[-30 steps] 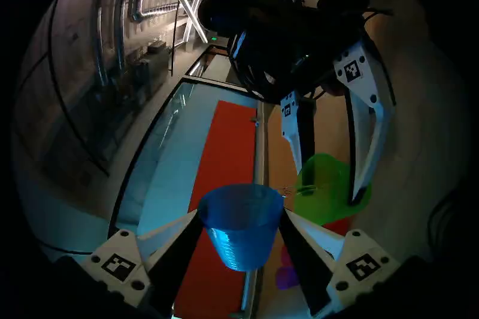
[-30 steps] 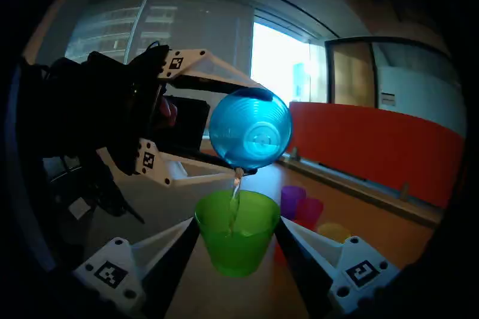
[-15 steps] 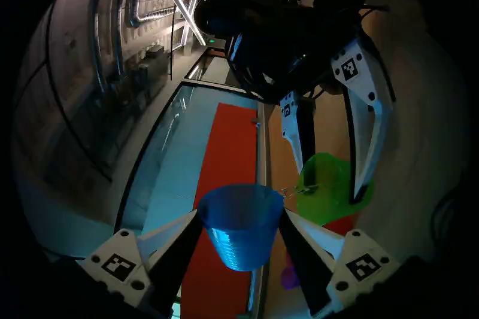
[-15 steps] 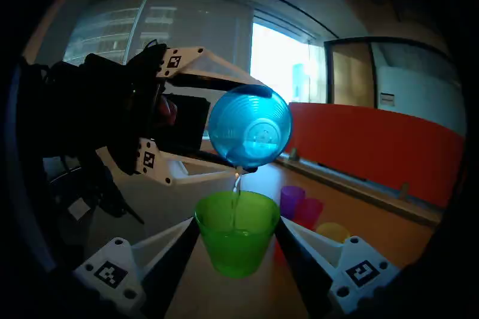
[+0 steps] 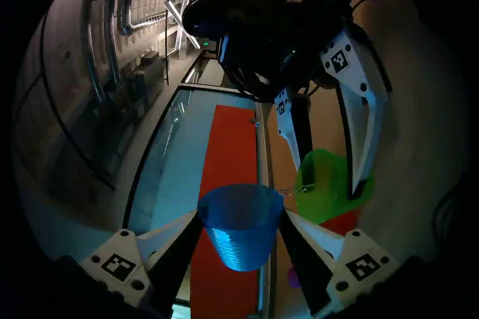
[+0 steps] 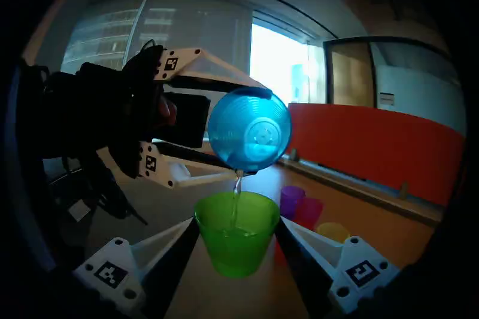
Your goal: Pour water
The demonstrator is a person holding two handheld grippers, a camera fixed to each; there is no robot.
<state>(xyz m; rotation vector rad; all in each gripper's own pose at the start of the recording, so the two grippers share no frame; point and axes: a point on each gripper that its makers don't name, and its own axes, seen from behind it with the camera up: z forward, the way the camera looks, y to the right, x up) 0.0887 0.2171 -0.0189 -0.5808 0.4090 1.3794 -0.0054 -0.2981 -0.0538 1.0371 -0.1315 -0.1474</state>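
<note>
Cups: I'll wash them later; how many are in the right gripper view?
5: a blue cup in the left gripper, a green cup in the right gripper, a purple cup, a pink cup and a yellow cup standing behind. Others may be hidden.

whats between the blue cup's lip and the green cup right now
A thin stream of water runs from the tilted blue cup down into the green cup just below it. The right gripper view shows it.
</note>
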